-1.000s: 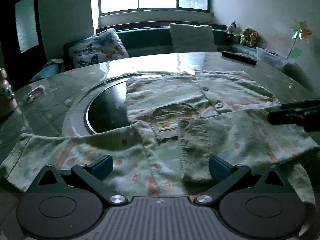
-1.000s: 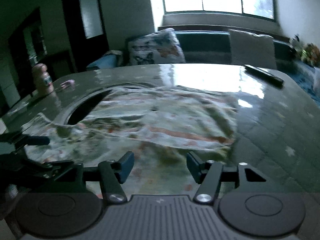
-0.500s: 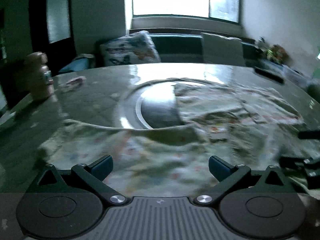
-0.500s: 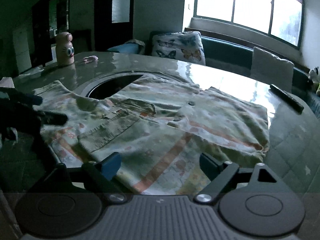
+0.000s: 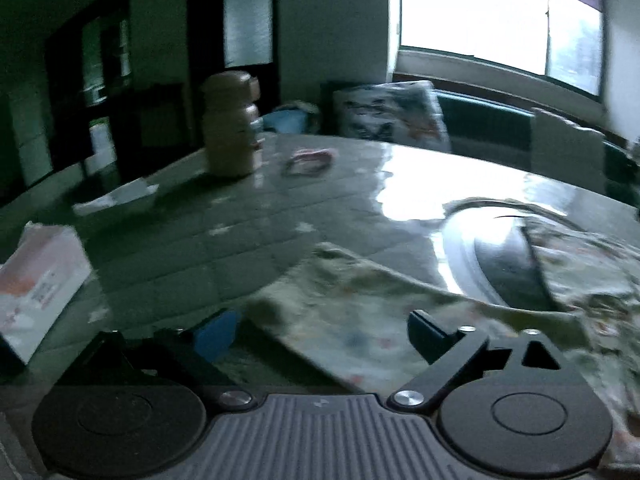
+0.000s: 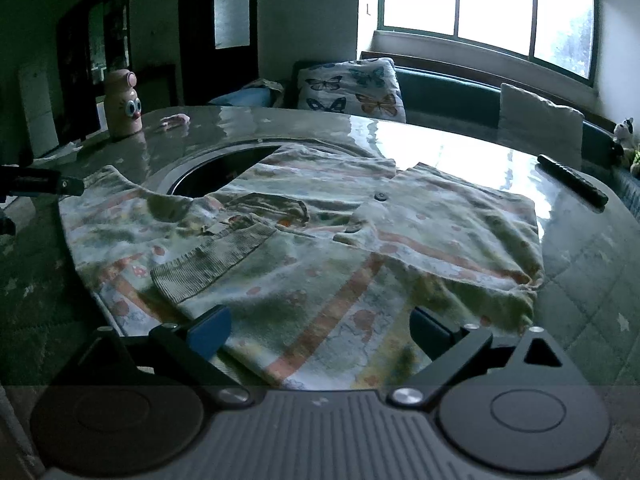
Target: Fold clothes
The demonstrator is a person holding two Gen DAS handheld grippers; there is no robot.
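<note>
A dim room, lit by a wide bright window point(image 6: 486, 12) in the far wall. Below it runs a dark bench point(image 6: 444, 94) with a butterfly cushion point(image 6: 352, 88) and a plain pale cushion point(image 6: 540, 124). A dark door point(image 6: 232, 20) with a frosted pane stands to the left. The glossy table point(image 6: 440, 148) in the foreground reflects the daylight.

Black hand-held gripper point(image 6: 318, 332), blue pads point(image 6: 208, 330), silver screws.

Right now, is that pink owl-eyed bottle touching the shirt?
Apart. The right wrist view shows bare table between the bottle and the shirt sleeve's edge.
</note>
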